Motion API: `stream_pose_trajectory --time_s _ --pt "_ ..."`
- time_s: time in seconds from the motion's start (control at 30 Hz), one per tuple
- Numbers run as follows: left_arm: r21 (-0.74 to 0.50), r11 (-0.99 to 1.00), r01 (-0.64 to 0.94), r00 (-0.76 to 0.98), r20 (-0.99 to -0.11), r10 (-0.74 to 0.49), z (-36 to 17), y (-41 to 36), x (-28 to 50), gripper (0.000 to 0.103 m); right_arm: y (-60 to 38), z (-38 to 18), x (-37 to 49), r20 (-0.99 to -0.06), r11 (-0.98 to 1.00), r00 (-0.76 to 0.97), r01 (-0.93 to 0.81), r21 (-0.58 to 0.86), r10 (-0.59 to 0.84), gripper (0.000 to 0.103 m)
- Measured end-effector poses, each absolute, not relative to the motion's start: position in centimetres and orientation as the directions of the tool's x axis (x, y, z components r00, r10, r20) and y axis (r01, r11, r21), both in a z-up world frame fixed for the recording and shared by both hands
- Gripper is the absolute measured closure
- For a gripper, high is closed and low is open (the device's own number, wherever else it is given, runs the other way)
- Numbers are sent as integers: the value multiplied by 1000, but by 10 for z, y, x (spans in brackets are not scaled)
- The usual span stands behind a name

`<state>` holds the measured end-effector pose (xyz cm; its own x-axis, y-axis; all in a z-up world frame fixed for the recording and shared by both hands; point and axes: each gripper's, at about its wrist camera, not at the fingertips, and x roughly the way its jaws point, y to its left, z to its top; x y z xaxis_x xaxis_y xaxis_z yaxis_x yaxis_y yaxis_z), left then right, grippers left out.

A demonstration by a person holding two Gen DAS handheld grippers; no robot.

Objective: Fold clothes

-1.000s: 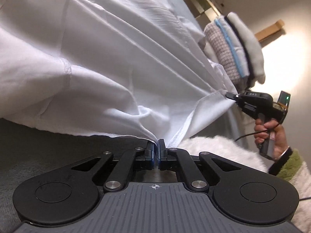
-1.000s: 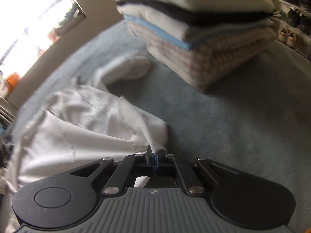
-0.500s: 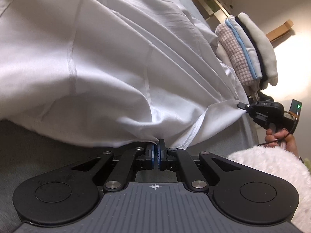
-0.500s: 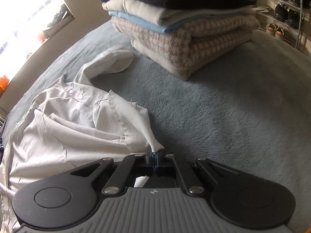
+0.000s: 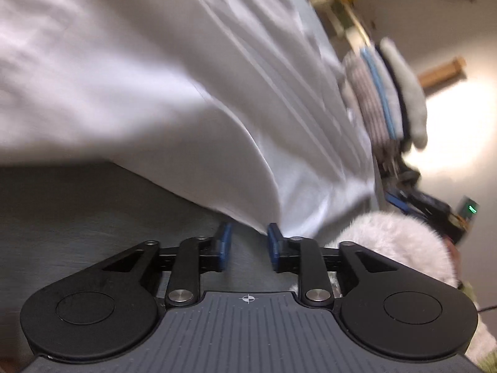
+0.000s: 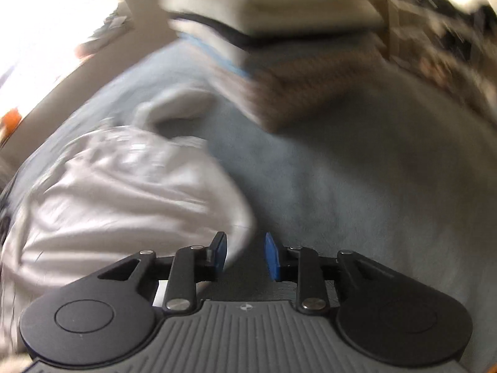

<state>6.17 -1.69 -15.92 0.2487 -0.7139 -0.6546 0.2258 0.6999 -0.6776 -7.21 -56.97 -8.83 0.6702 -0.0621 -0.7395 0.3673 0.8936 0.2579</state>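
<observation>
A white shirt (image 5: 161, 87) lies spread over the grey-blue blanket (image 5: 93, 205) and fills most of the left wrist view. My left gripper (image 5: 247, 242) is open, its blue pads apart just below the shirt's hem, holding nothing. In the right wrist view the same shirt (image 6: 124, 192) lies crumpled at the left. My right gripper (image 6: 245, 253) is open too, with a fold of the shirt's edge lying loose between its pads. Both views are blurred by motion.
A stack of folded clothes (image 6: 279, 49) stands on the blanket (image 6: 357, 186) beyond the shirt, also seen as a stack (image 5: 385, 93) in the left wrist view. A fluffy white sleeve (image 5: 394, 242) shows at right there. A bright window (image 6: 46, 25) is at upper left.
Both grippers were shut on the shirt's edge and have opened, letting the cloth go. The shirt has dropped onto the blanket. Both cameras are moving fast.
</observation>
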Motion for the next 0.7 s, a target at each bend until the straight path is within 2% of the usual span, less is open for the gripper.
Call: stream_pose_trajectory --time_s 0.13,0.2,0.27,0.3,0.33,0.37,0.43,0.5,0.57,0.7 --pt "-569 794 216 457 -660 -597 -120 40 61 70 -516 -31 -68 -657 990 753 119 79 -38 73" --pt "-501 839 215 527 -664 -531 -102 65 57 65 -484 -5 -60 -616 999 787 -25 25 35 73" --pt "-408 888 214 584 -675 -451 -89 83 51 48 -450 17 -49 -585 983 795 -182 23 161 73" --pt "-363 909 205 606 -682 -409 -86 90 46 43 -433 23 -43 -583 963 776 -264 45 240 73" --pt "-324 926 194 623 -688 -372 -86 97 42 36 -415 26 -36 -587 933 740 -353 77 328 73" --pt "-286 941 181 640 -692 -334 -85 103 38 34 -396 26 -29 -593 893 691 -435 114 413 73" --pt "-274 952 138 643 -706 -297 -94 113 36 34 -354 16 -12 -614 794 555 -571 208 561 72" --pt "-308 946 101 625 -720 -301 -108 123 39 34 -306 -5 2 -654 700 407 -661 271 638 72" --pt "-333 939 93 615 -722 -317 -120 129 44 34 -259 -32 11 -706 620 272 -727 293 653 72" --pt "-324 940 106 627 -712 -316 -132 133 49 37 -186 -96 29 -834 567 44 -753 333 550 72"
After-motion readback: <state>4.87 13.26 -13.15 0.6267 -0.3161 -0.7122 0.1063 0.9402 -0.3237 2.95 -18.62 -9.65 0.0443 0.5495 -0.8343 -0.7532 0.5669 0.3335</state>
